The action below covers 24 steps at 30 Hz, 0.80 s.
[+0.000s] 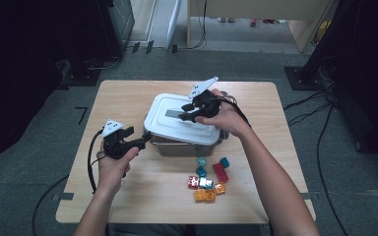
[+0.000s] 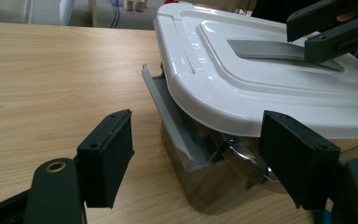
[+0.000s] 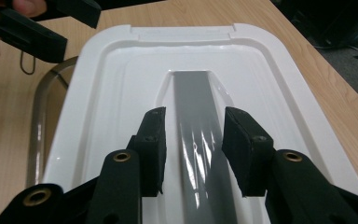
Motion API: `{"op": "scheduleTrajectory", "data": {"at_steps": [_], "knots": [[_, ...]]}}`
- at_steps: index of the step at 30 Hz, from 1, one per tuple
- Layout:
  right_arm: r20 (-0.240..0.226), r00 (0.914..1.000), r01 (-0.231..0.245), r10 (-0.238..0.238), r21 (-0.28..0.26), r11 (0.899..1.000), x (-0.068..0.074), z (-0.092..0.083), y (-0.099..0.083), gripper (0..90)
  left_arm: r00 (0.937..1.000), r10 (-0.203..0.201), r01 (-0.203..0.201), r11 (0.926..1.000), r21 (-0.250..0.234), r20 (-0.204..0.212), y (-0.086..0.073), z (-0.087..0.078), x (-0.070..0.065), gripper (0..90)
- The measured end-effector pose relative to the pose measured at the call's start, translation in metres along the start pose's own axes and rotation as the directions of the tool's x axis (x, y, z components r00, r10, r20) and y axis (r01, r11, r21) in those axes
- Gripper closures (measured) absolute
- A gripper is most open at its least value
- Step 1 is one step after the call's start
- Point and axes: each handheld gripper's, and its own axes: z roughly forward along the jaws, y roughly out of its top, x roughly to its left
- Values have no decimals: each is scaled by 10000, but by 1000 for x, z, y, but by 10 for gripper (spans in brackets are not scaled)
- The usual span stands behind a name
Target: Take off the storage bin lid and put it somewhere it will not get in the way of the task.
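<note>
Worktop (image 1: 128,98): pale wood, square-cornered, standing on grey carpet (image 1: 39,167).

Toy blocks (image 1: 207,178): a loose cluster on the near right part of the worktop. Two teal pieces (image 1: 201,166) at the far side of the cluster, a third teal one (image 1: 224,162) to their right, a dark red block (image 1: 220,172) between them. Nearer the front edge: a red piece (image 1: 193,182), a pale shiny piece (image 1: 205,183), and orange blocks (image 1: 204,195), most of them touching one another.

Floor: black cables (image 1: 320,147) trail over the carpet right of the worktop. Dark stands (image 1: 300,73) at the far corners, possibly tripod bases; too dim to tell. A light wooden desk (image 1: 256,10) stands at the back.
</note>
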Motion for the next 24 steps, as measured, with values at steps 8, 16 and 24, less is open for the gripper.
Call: {"op": "scheduleTrajectory", "data": {"at_steps": [8, 16, 24], "knots": [[-289, 9995, -129, 131, 72, 9999, -8, 6, -4, 670, 10000, -65, 65, 10000, -35, 12, 0, -2, 2, 261], [-494, 9980, 385, -384, 16, 9993, -8, 5, -5, 681, 10000, -87, 87, 10000, -44, 18, 1, -3, 3, 261], [-486, 9982, 344, -361, -354, 9988, -9, -5, -3, 682, 9999, -117, 117, 9999, -66, 5, 1, -4, 5, 261]]}}
